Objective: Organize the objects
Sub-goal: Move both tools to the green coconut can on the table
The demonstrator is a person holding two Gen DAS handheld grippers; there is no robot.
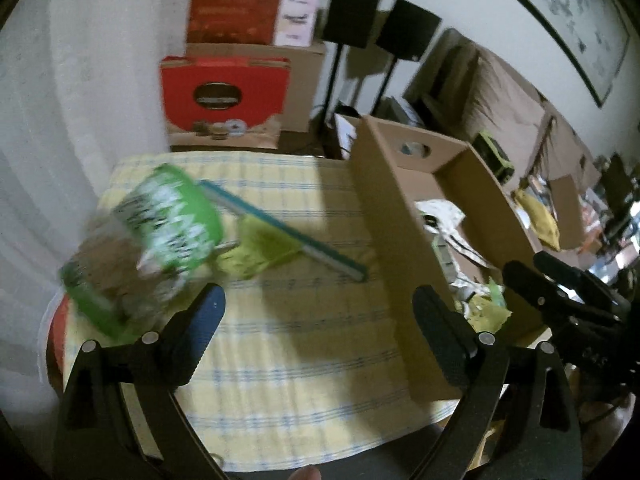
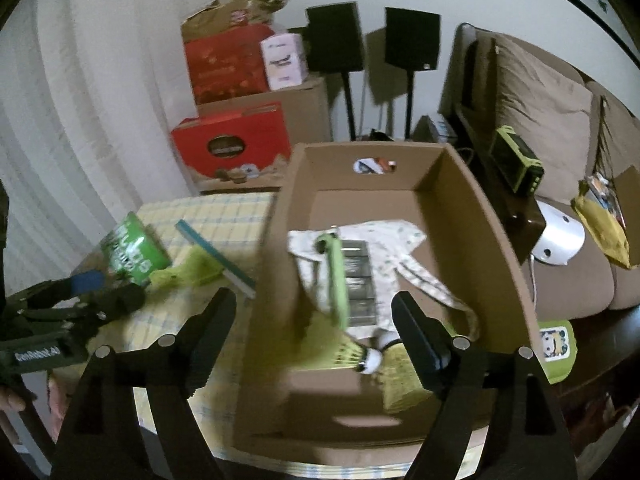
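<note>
While both tongs, left [image 1: 318,304] and right [image 2: 314,312], stand spread and empty, the rectangular cardboard box [image 2: 492,216] rests on the checked-cloth counter [image 1: 288,360].

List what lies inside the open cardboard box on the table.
Inside the cardboard box: a white patterned cloth, a green-handled tool lying across it, and a yellow-green shuttlecock. Whatever lies under the cloth is hidden.

One cardboard box [image 2: 476,216] sits on the counter [image 1: 280,360], one shuttlecock [image 2: 352,354] between the right jaws. Left of them lie one green canister [image 1: 160,240], one teal comb [image 1: 288,232] and one yellow-green cloth [image 1: 260,252]. Two black speakers [image 2: 334,36] stand beyond.
</note>
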